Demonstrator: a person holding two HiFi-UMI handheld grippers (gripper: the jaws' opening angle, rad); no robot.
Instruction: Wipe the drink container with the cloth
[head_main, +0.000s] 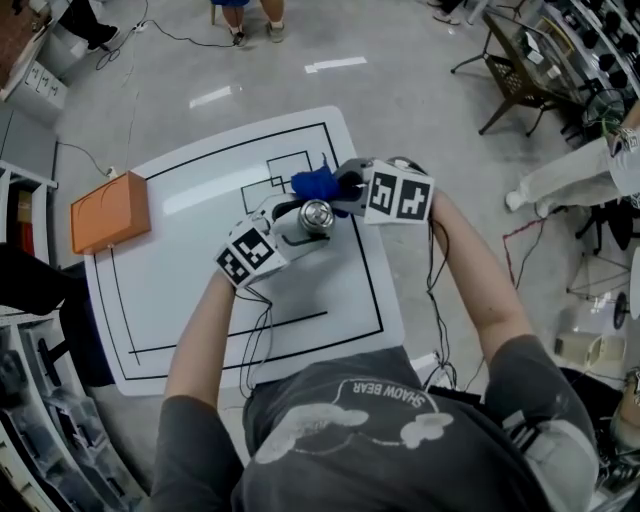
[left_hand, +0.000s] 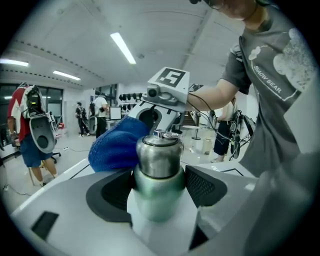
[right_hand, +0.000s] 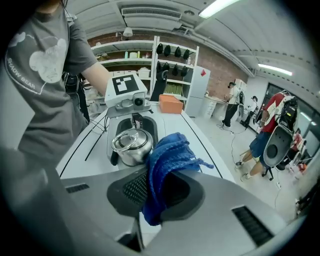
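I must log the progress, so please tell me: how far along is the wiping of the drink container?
Done: the left gripper grips the drink container, the right gripper grips the blue cloth. In hand: the cloth lies beside the container's cap, so wiping seems under way. Left: the body between the jaws; wiped areas cannot be told.

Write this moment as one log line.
left tool: shut on bottle | right tool: shut on cloth | cloth beside bottle top

The white surface (head_main: 170, 300) in front of me is marked with black lines (head_main: 372, 290) forming nested rectangles. An orange box (head_main: 110, 212) lies at its far left corner, overhanging the edge.
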